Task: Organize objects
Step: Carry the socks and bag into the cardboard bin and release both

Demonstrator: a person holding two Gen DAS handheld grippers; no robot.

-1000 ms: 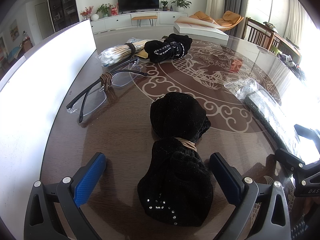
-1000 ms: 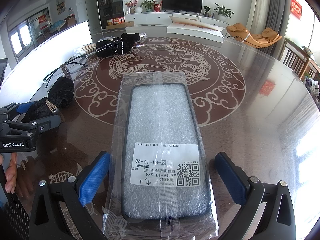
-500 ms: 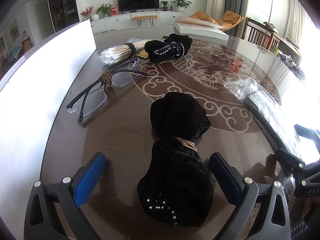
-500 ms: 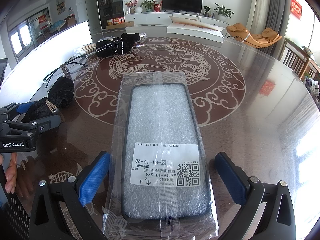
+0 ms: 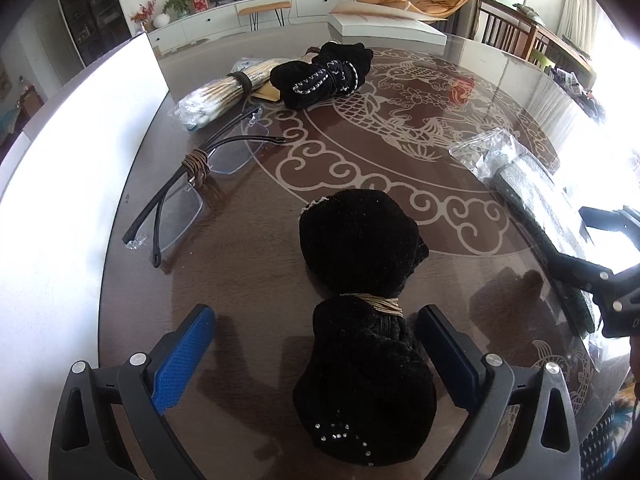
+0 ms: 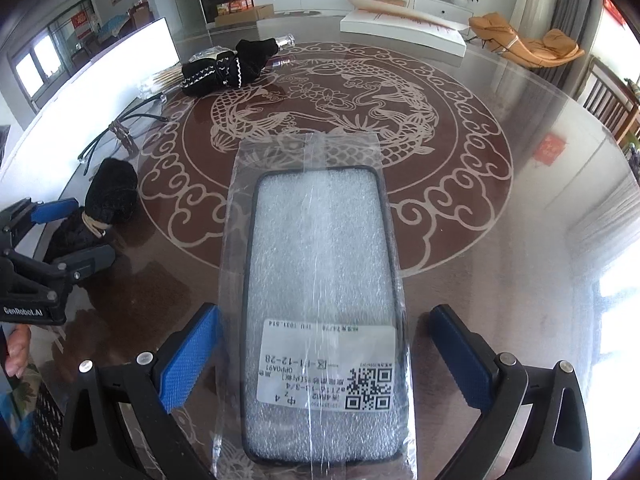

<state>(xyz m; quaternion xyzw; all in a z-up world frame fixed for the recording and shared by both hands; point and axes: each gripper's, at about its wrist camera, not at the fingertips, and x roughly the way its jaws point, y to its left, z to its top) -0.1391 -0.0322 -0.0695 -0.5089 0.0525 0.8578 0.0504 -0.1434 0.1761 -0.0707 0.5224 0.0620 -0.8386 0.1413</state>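
The round glass-topped brown tabletop point(image 6: 500, 220) with a fish medallion carries a tied black knit bundle point(image 5: 360, 280), rimless black-armed glasses point(image 5: 188, 188), a bagged phone case point(image 6: 320, 280), bundled cotton swabs point(image 5: 216, 96), a second black bundle point(image 5: 320, 76) and a flat white box point(image 5: 384, 28) at the far edge.

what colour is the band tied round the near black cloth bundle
Tan, a beige cord around the black bundle; clearest in the left wrist view.

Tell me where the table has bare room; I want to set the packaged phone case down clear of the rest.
Free: the table right of the packaged phone case, and the carved middle beyond it. Crowded: the left edge, with the tied black cloth, glasses, stick bundle and second black bundle.
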